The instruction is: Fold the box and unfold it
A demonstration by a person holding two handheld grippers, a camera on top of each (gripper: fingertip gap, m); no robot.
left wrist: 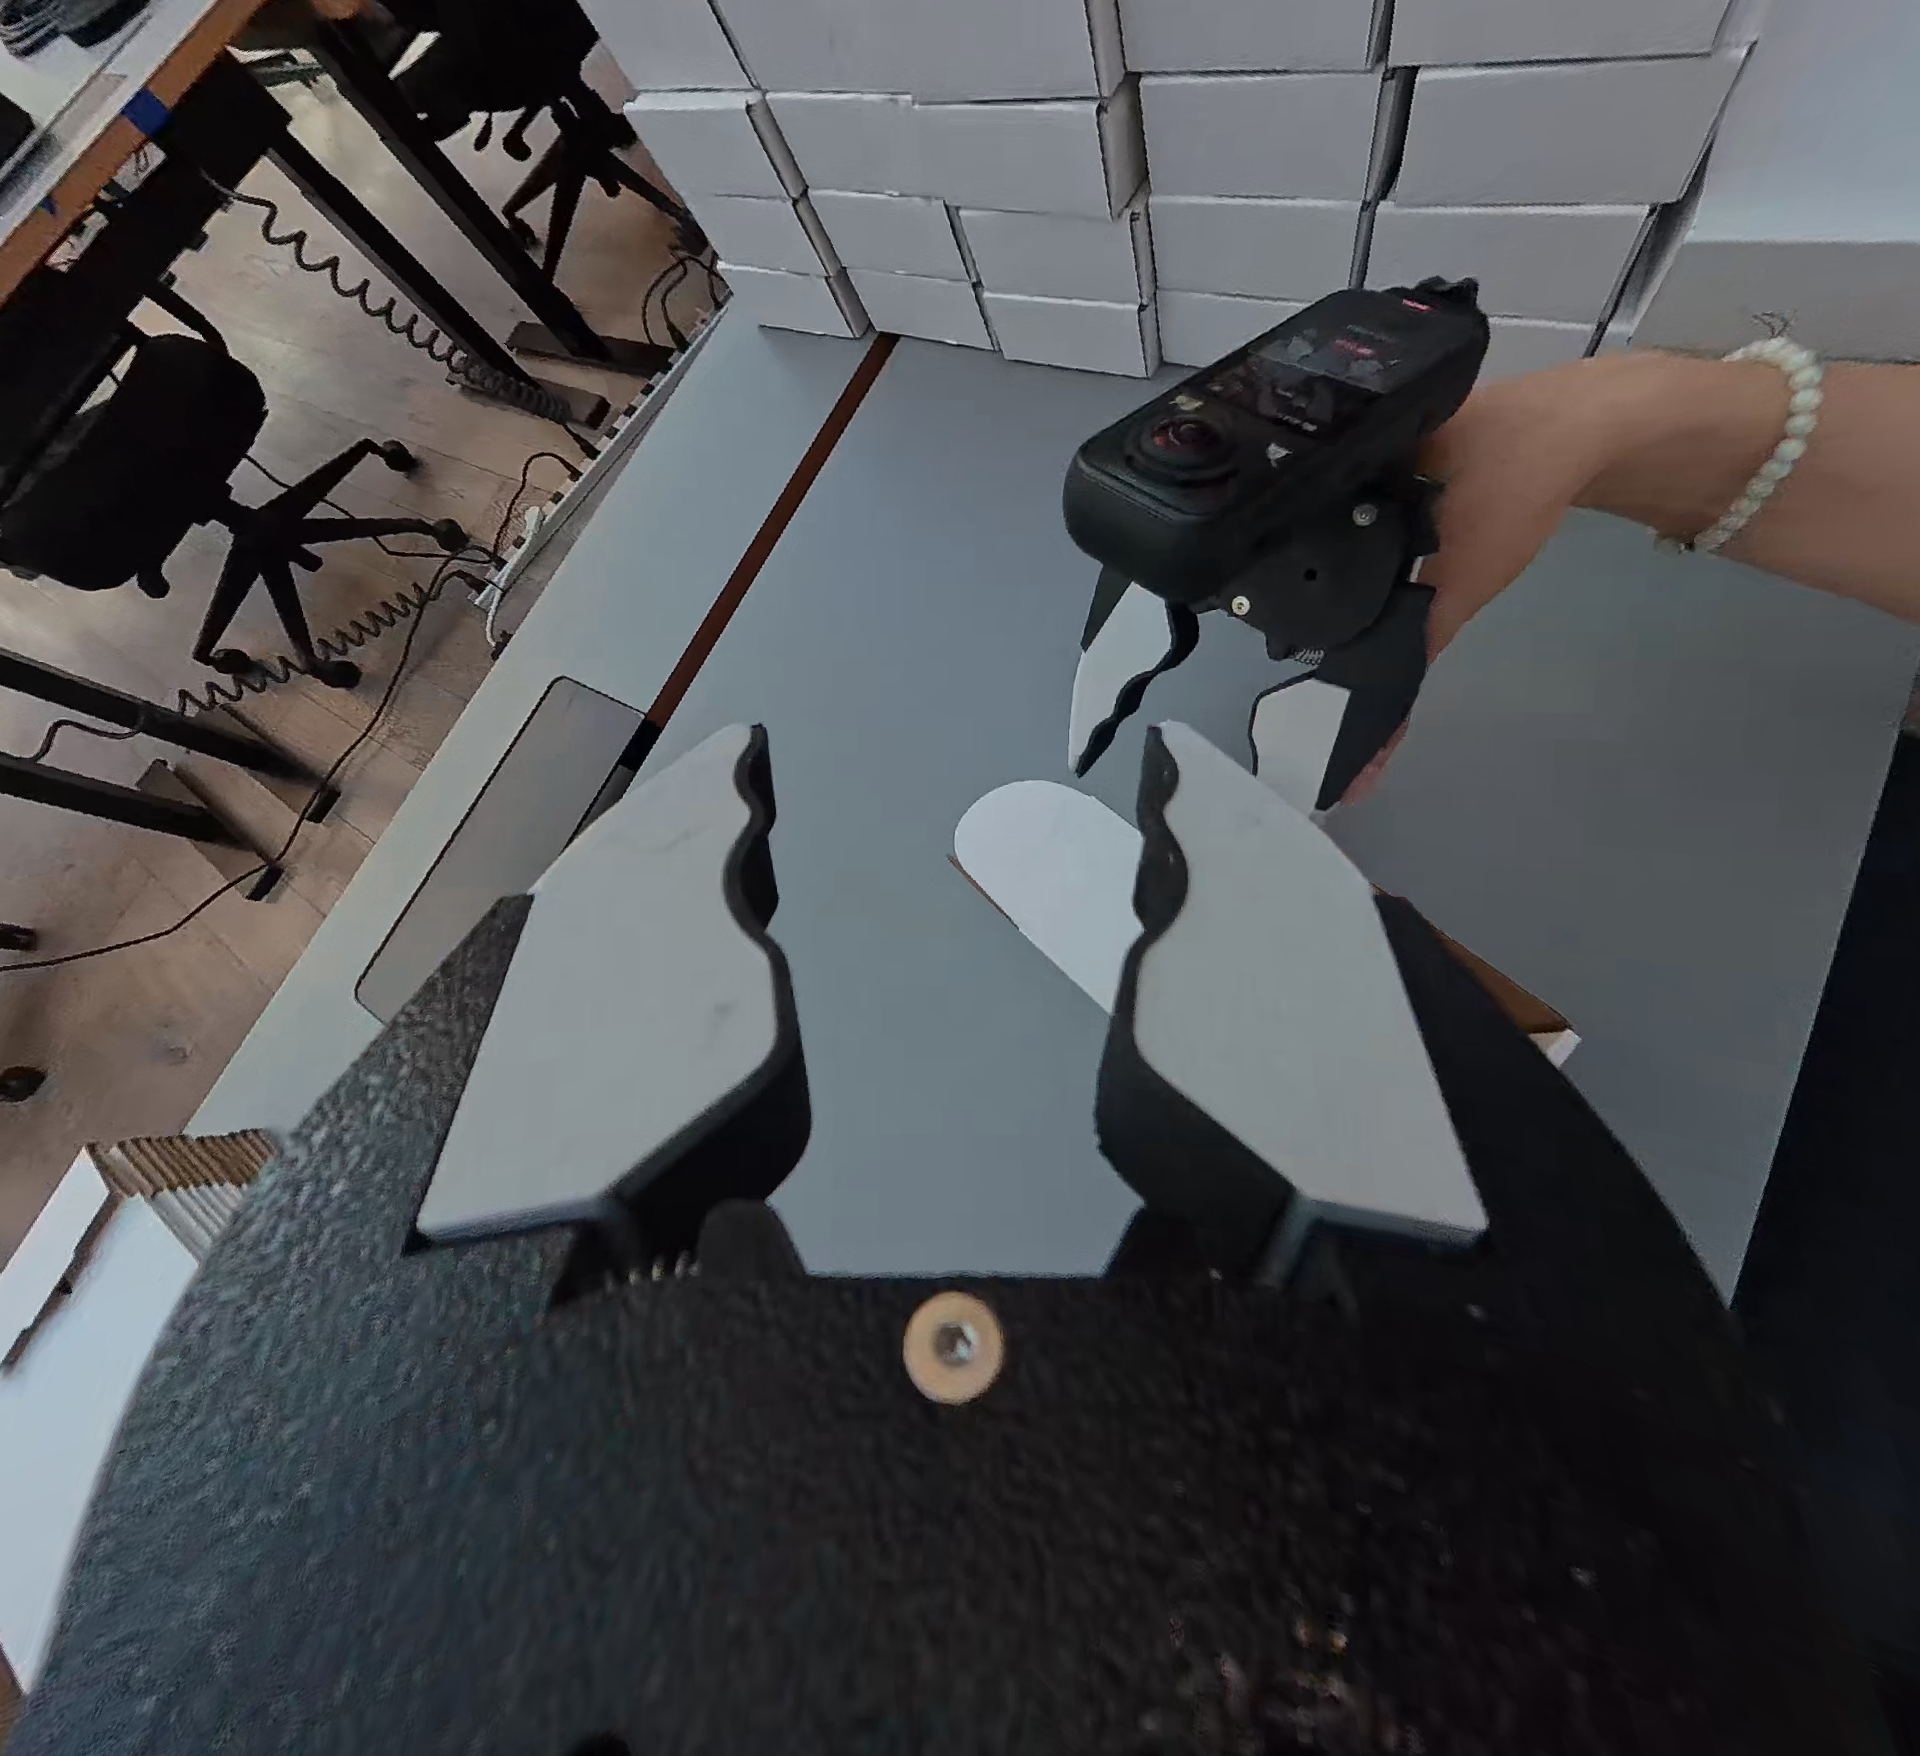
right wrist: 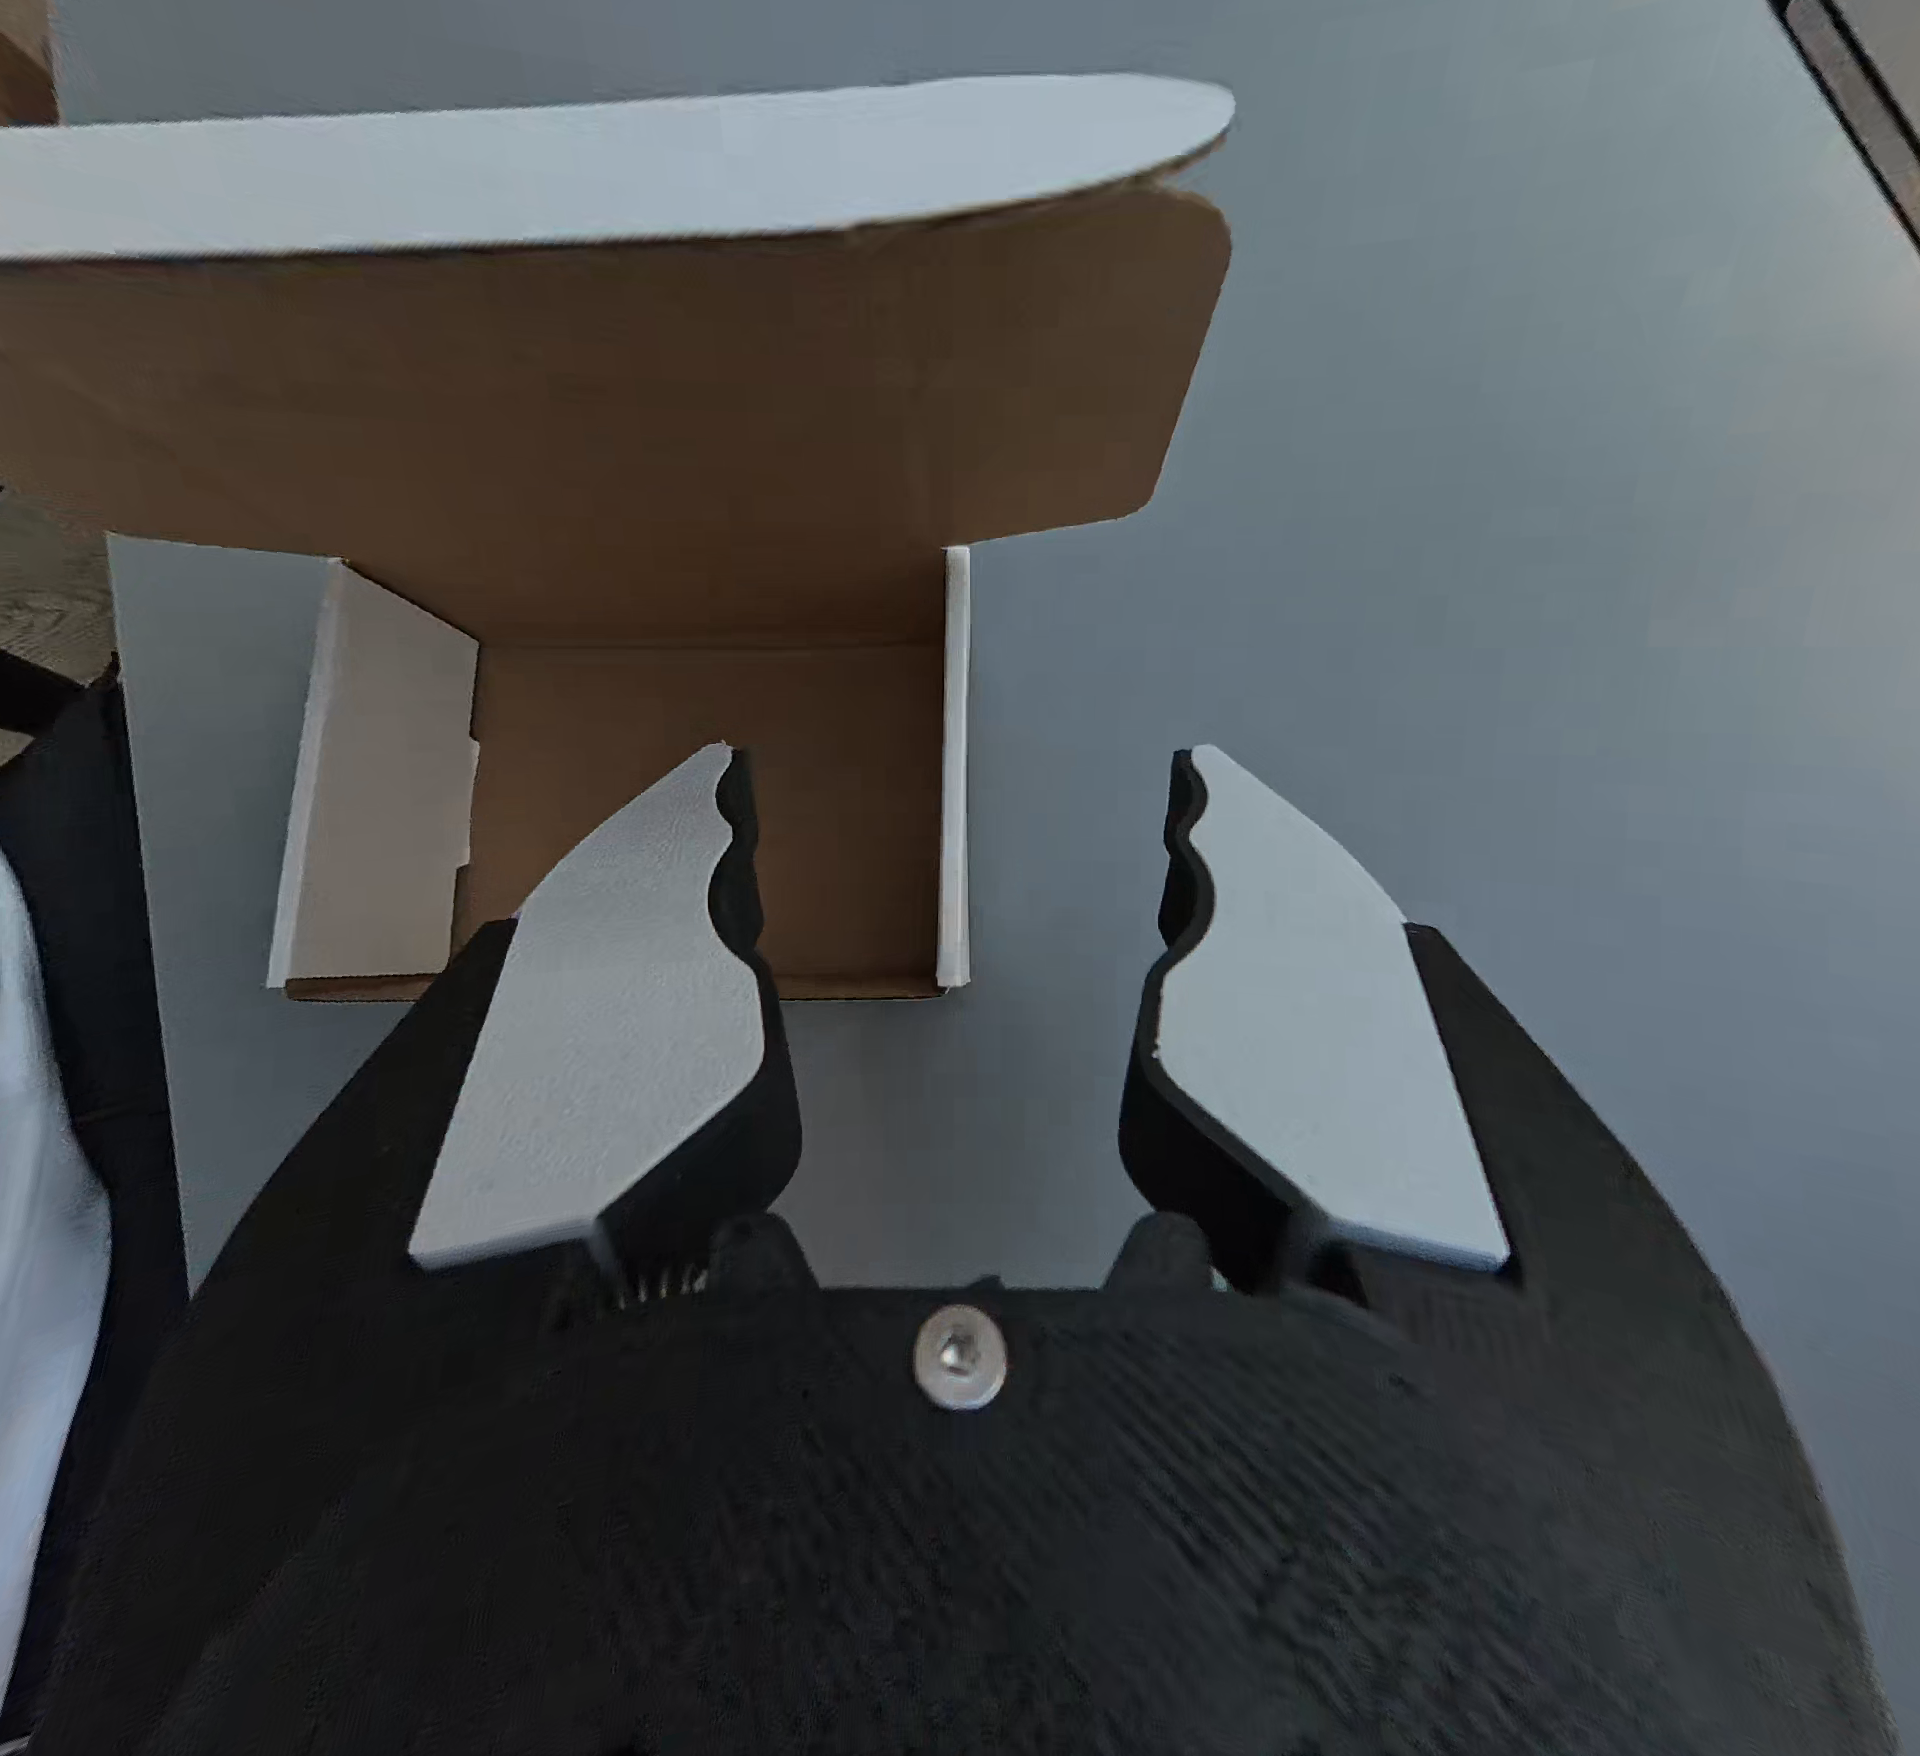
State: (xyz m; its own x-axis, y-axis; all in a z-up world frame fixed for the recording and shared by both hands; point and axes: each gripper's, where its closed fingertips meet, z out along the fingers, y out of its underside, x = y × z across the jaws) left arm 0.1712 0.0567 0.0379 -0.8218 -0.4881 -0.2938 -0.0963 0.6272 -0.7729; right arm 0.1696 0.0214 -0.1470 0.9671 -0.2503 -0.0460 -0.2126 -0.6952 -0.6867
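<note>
The box [right wrist: 644,719] sits on the grey table [right wrist: 1455,356], white outside and brown inside. Its lid [right wrist: 623,397] stands up with a rounded white tuck flap [right wrist: 623,168] bent over. Its right side wall [right wrist: 956,646] is upright and its left wall [right wrist: 384,771] leans outward. My right gripper [right wrist: 958,761] is open above the box's right wall, with one finger over the box floor and the other outside it. My left gripper [left wrist: 954,750] is open and empty; the white flap [left wrist: 1039,865] shows by its right finger. The right gripper [left wrist: 1210,776] also shows in the left wrist view.
A tall stack of closed white boxes [left wrist: 1143,96] lines the back of the table. A hand with a bead bracelet [left wrist: 1507,480] holds the right gripper. Desks and office chairs [left wrist: 135,480] stand on the floor at left. Flat cardboard sheets [left wrist: 177,1176] lie at lower left.
</note>
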